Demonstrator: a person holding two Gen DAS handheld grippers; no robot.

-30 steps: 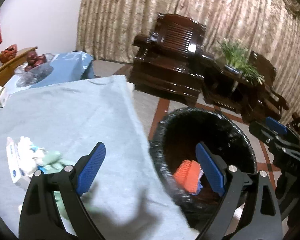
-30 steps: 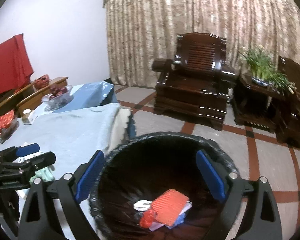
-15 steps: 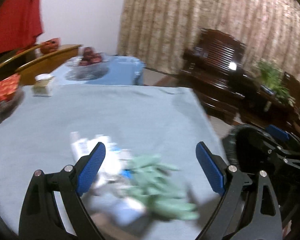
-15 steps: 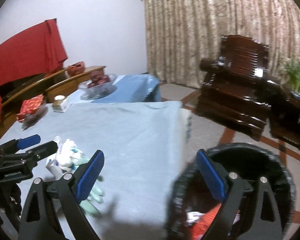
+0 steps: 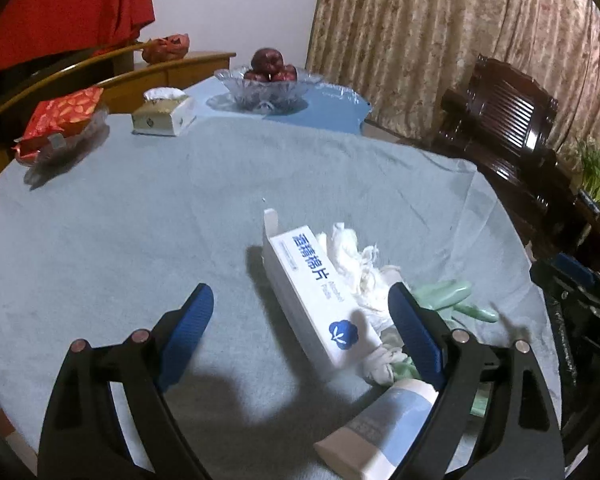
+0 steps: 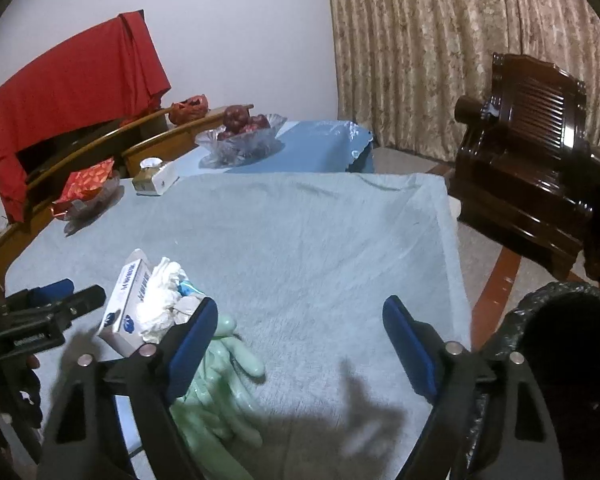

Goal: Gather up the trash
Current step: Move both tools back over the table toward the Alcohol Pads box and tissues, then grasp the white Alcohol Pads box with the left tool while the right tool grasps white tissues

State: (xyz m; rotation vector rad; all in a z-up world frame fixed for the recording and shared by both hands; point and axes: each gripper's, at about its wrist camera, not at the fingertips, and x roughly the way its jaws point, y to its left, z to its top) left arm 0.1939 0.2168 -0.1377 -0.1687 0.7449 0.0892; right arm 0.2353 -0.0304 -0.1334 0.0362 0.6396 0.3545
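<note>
A pile of trash lies on the table's grey-blue cloth (image 5: 140,220): a white box with blue print (image 5: 320,292), crumpled white tissue (image 5: 360,264), pale green gloves (image 5: 452,296) and a white and light-blue tube (image 5: 384,428). My left gripper (image 5: 300,340) is open and empty, low over the cloth, with the box between its fingers. My right gripper (image 6: 300,344) is open and empty above the cloth; the gloves (image 6: 228,364) lie by its left finger, the box (image 6: 126,304) and tissue (image 6: 160,300) beyond. The black-lined bin (image 6: 560,360) stands at the table's right edge.
At the far side of the table are a glass bowl of red fruit (image 5: 268,84), a tissue box (image 5: 162,114) and a red packet on a glass dish (image 5: 60,120). Dark wooden armchairs (image 6: 532,152) and curtains stand to the right.
Both grippers swung left from over the bin to over the table. The trash pile now lies between my left gripper's fingers. Both stayed open.
</note>
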